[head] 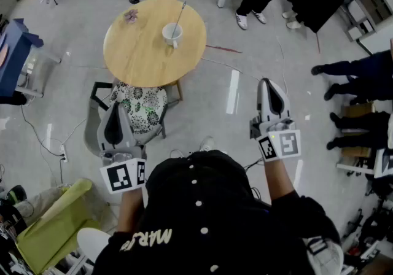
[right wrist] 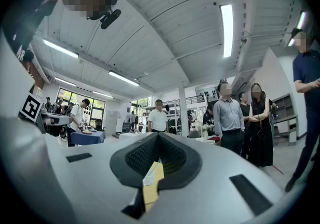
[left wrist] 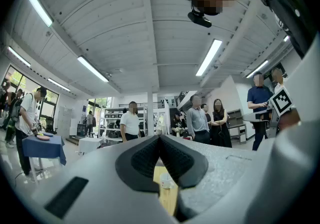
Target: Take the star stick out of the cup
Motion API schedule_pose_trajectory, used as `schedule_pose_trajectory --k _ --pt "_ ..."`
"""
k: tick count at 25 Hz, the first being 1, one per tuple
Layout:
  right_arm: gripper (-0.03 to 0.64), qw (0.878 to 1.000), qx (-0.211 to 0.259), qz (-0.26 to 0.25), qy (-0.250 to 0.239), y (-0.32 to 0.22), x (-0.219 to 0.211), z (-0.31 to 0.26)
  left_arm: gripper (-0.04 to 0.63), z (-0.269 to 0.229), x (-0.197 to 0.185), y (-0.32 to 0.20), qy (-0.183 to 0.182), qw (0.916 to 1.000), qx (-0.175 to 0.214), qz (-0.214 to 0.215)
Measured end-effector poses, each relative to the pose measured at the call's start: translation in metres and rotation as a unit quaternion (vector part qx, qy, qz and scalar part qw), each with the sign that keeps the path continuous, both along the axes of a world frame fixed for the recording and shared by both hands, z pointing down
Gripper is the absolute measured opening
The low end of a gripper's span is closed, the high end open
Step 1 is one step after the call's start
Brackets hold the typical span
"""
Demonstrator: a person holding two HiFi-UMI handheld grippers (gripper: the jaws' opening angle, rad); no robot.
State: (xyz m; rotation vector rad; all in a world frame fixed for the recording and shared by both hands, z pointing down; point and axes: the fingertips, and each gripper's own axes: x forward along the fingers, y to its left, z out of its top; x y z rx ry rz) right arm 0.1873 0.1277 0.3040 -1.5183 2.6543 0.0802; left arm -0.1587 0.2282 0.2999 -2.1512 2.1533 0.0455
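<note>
A: State of left claw point(head: 115, 107) and right claw point(head: 268, 83)?
B: Both shut tight, tips together, nothing between pads. Held low near the body, well apart from table point(head: 132, 59).
A: Whereabouts of star stick point(head: 180, 16)?
B: Standing in white cup point(head: 172, 35), leaning over the rim toward the far edge. Cup right of centre on round wooden table. Untouched.

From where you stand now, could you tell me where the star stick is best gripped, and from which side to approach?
Grip the bare shaft of the star stick above the rim of the white cup. It leans away from you, so I would come down from the near side, jaws across the shaft, and lift along its lean.
</note>
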Motion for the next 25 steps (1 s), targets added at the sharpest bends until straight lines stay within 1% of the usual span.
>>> schedule_pose_trajectory --k 11,18,23,24,25 --pt "-0.002 1.0 -0.001 -0.003 0.011 -0.004 -0.006 0.002 0.005 0.003 -0.002 -0.003 0.001 1.0 -0.002 -0.003" --pt "0.0 1.0 0.002 -0.005 -0.005 -0.003 -0.004 0.002 0.005 0.005 0.001 -0.003 -0.001 1.0 -0.004 -0.003" --pt "0.002 1.0 -0.001 -0.023 -0.009 0.0 -0.004 0.006 0.005 0.005 0.006 -0.001 -0.003 1.0 -0.006 -0.003" --pt "0.013 1.0 -0.001 -0.027 -0.01 -0.001 -0.004 0.007 0.005 0.006 0.007 -0.001 -0.003 1.0 -0.007 -0.004" --pt "0.043 0.999 -0.001 -0.033 -0.012 -0.001 -0.004 0.007 0.005 0.006 0.008 -0.001 -0.004 0.9999 -0.009 -0.006"
